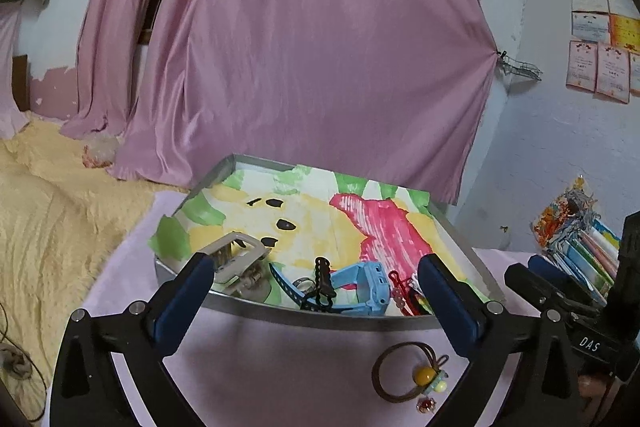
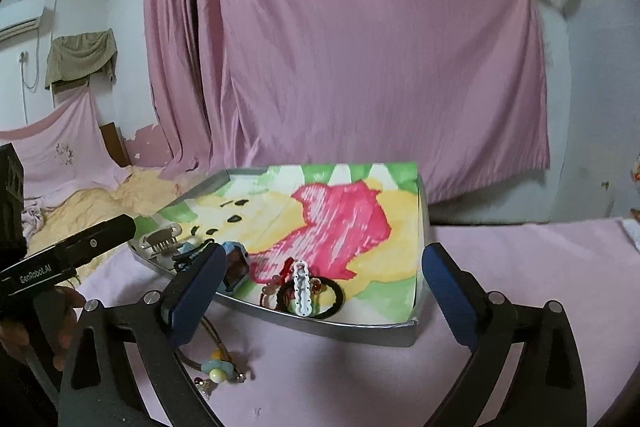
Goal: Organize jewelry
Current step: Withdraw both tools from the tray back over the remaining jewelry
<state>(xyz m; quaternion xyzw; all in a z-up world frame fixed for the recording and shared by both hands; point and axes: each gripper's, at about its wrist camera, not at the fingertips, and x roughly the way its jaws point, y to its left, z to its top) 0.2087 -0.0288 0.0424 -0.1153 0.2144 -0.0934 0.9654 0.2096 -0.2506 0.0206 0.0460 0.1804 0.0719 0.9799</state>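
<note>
- Jewelry mostly lying in the metal tray [image 1: 460,235]: blue watch [image 1: 366,285], grey clip [image 1: 236,259], white hair clip [image 2: 302,289], black hair tie [image 2: 332,297].
- Beaded brown hair tie [image 1: 412,373] resting outside on the pink-covered table [image 2: 520,267], just before the tray's near wall.
- Left tool [image 1: 318,297] and right tool [image 2: 324,293] both hovering, jaws spread wide, carrying nothing.
- Judged step: fetching the stray tie; next, left tool lowering over it, closing on the band.

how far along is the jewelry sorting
Mostly done, it seems: the tray already holds a blue watch, a white clip, a black hair tie and more. Nothing is in hand: the left gripper and right gripper are both open and empty. Left: the brown hair tie on the pink cloth, outside the tray.
</note>
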